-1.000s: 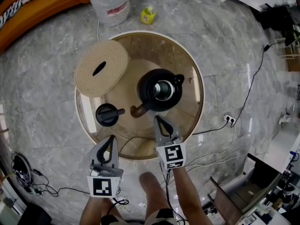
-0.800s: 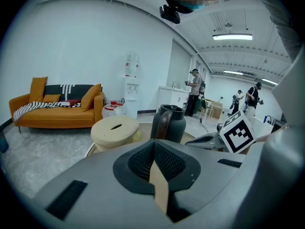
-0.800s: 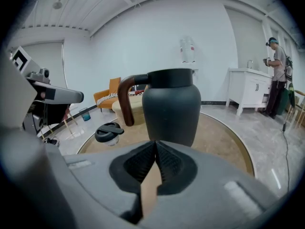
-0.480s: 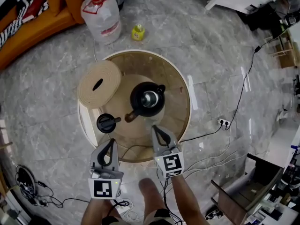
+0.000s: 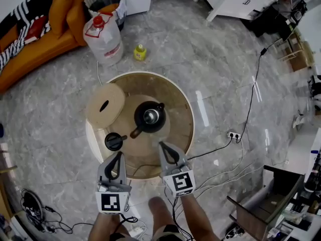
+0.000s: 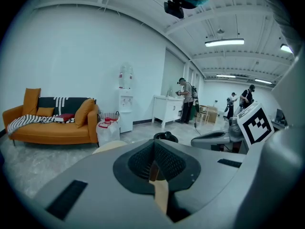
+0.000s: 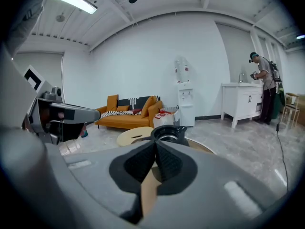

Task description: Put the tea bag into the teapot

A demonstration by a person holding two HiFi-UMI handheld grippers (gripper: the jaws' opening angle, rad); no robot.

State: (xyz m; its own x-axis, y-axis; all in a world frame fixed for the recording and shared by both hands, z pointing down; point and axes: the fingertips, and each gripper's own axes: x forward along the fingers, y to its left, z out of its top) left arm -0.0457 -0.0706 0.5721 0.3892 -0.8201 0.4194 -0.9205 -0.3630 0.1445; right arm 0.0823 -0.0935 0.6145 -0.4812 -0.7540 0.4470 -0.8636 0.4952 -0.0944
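A black teapot [image 5: 149,117] stands open in the middle of a round glass table [image 5: 188,119], its spout toward me. Its black lid [image 5: 114,141] lies on the table to the left. No tea bag shows in any view. My left gripper [image 5: 118,154] hangs shut and empty over the table's near edge, short of the lid. Beside it, my right gripper [image 5: 163,145] is shut with nothing held, just short of the teapot. The right gripper view has the teapot [image 7: 168,132] straight past the closed jaws.
A round woven mat [image 5: 105,106] overhangs the table's left rim. On the marble floor beyond stand a large water jug [image 5: 104,38] and a small yellow bottle [image 5: 140,52]. An orange sofa [image 5: 45,39] is at far left. Cables and a power strip [image 5: 233,135] lie at right.
The head view has pulled up and back, so the table and teapot look smaller and farther. Both grippers stay shut in front of me, at about the same place.
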